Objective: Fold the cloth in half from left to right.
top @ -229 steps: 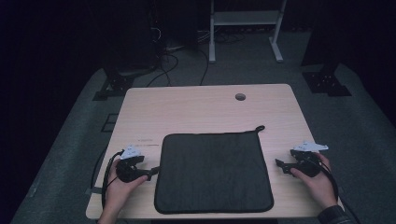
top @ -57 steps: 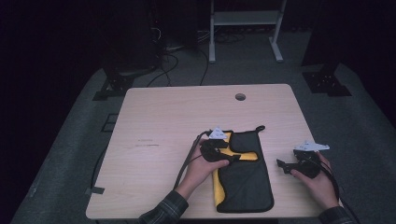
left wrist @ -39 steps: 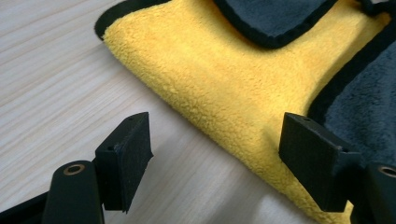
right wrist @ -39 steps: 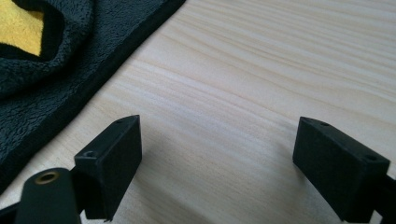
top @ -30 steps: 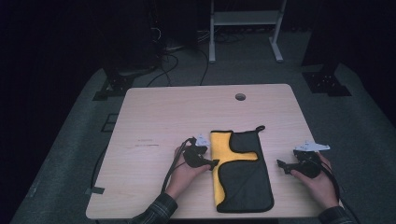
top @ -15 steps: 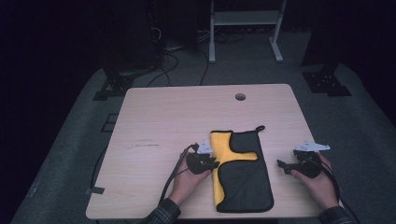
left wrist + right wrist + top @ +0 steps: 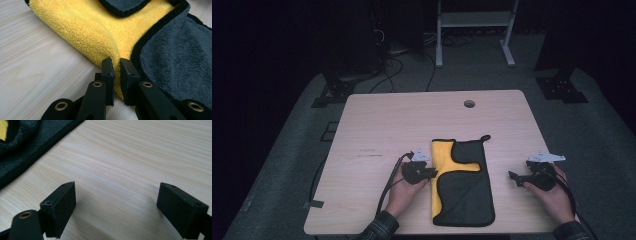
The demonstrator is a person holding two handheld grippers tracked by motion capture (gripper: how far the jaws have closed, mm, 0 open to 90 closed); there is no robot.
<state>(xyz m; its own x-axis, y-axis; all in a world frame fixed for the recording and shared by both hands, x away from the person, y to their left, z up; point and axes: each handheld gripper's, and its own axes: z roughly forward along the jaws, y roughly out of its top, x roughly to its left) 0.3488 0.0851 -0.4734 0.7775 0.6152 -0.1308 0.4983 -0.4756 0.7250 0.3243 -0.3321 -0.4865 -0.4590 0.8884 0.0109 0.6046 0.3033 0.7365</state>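
Closing just now, left gripper point(image 7: 116, 65) jaws pinch the folded cloth point(image 7: 462, 182) — lengthwise away from the person — right gripper point(image 7: 117, 210) open.

The cloth point(image 7: 462, 182) lies flat on the near half of the table, right of centre. It is a fluffy towel, dark grey on one face and yellow on the other, edged in black, folded lengthwise into a tall narrow strip. Yellow shows along its left fold and far-left corner; a small loop sticks out at its far-right corner.
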